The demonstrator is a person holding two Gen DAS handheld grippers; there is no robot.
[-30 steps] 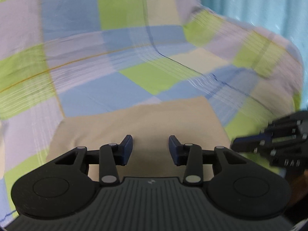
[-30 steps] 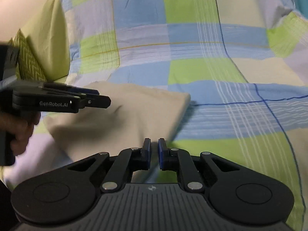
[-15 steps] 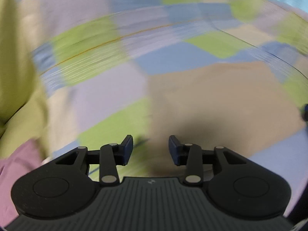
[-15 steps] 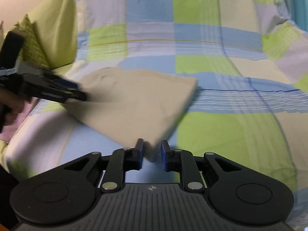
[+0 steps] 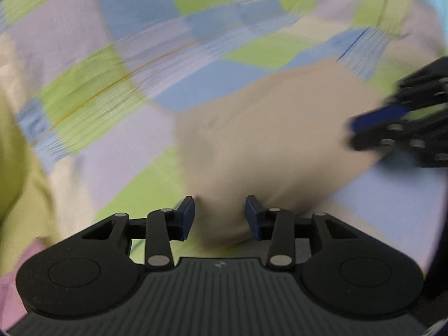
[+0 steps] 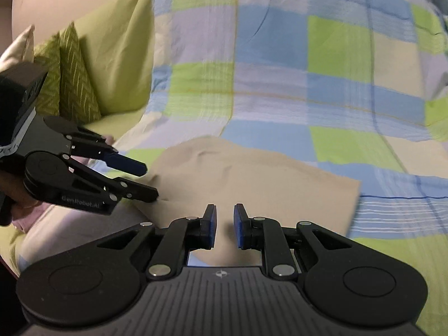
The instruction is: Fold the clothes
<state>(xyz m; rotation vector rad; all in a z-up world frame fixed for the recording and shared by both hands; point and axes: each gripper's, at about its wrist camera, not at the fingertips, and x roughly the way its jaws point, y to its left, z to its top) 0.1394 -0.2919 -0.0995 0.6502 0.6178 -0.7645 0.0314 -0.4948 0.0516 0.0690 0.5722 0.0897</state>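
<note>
Fingers of my left gripper (image 5: 219,214) are opening, spread w/ the near corner of the folded beige cloth (image 5: 268,145) between them, pads not pressing. Right gripper (image 6: 224,225): narrow gap, cloth's near edge just beyond, nothing pinched. Cloth lies flat on checkered bedsheet (image 6: 280,84).

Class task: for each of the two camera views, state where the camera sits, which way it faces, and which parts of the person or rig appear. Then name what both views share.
Left wrist: sits on the left gripper, jaws opening, looking down at the beige folded garment; the right gripper enters from the right.
Right wrist: sits on the right gripper, facing the garment and green pillows; the left gripper and a hand show.
Shared: garment, checked bedspread, both grippers.
</note>
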